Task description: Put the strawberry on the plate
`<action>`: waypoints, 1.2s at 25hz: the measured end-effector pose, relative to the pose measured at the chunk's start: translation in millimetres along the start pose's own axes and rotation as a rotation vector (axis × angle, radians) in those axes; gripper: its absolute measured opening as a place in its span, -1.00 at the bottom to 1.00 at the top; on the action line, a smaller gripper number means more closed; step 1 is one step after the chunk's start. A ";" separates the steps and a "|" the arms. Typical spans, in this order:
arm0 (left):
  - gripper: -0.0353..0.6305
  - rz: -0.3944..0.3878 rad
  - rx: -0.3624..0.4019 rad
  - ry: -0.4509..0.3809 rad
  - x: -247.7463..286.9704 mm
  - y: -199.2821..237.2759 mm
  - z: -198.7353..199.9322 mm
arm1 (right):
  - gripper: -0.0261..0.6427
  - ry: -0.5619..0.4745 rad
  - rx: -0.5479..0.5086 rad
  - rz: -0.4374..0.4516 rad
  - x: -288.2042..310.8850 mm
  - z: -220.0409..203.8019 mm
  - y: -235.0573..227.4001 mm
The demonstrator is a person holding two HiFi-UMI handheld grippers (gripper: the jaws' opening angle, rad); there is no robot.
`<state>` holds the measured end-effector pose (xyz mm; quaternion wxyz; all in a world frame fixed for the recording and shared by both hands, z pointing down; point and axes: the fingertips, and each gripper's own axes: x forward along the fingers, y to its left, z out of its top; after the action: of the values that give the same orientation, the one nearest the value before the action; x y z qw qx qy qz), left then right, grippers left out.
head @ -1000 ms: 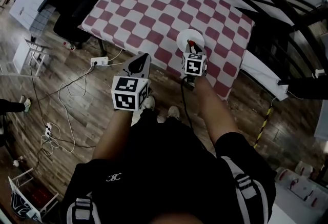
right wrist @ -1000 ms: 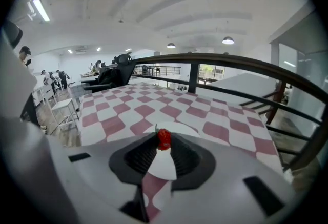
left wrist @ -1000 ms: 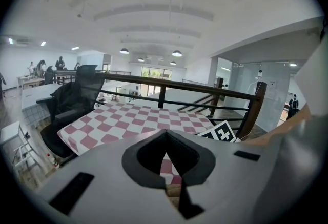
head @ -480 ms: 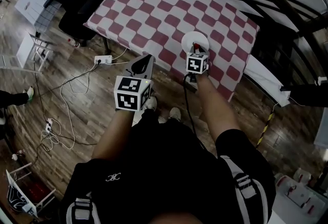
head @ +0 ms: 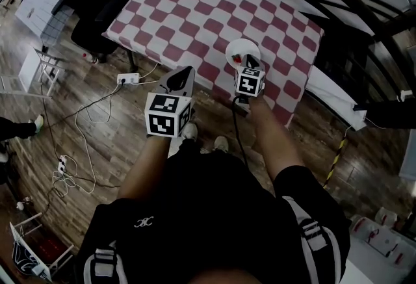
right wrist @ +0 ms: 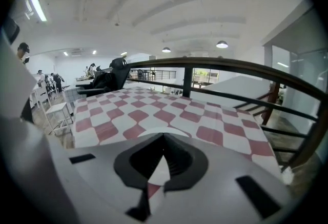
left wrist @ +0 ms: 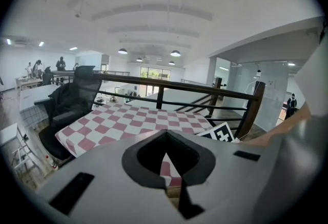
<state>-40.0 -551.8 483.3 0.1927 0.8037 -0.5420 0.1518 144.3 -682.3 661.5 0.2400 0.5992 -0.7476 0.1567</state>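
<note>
Strawberry (head: 237,58): lies on the plate, touching neither gripper, so the task looks done.
Plate (head: 251,47): sits near the front edge of the checked bench (head: 195,10), within easy reach.
Right gripper (head: 246,68): hovers just short of the plate. Its fingers (right wrist: 215,166) have just been closing and now meet on nothing, probably because there is nothing left to carry.
Left gripper (head: 182,78): fingers (left wrist: 102,166) together and empty, held short of the bench. It seems idle, since one gripper is enough here.

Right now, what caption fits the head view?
Strawberry rests on the white plate; right gripper, jaws just closed empty, beside it.
</note>
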 end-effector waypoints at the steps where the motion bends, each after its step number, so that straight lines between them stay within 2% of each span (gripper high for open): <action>1: -0.90 -0.005 0.001 -0.002 1.9 -1.1 1.3 | -0.88 -0.018 0.010 0.007 -7.8 5.8 0.4; 10: -0.90 -0.087 0.015 -0.051 21.6 -24.5 25.3 | -0.88 -0.214 0.076 -0.001 -99.1 75.8 -4.9; 16: -0.90 -0.160 0.047 -0.080 36.6 -52.7 42.2 | -0.88 -0.389 0.046 -0.029 -173.7 134.4 -11.6; 24: -0.90 -0.229 0.076 -0.114 50.1 -81.4 63.6 | -0.88 -0.432 0.057 -0.061 -211.3 143.6 -28.9; 30: -0.90 -0.249 0.090 -0.121 56.7 -90.6 68.0 | -0.88 -0.451 0.049 -0.065 -215.5 148.6 -36.3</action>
<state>67.3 -599.5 436.1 0.1410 0.8802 -0.4415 0.1022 190.1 -591.4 417.6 0.0571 0.6485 -0.7585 0.0292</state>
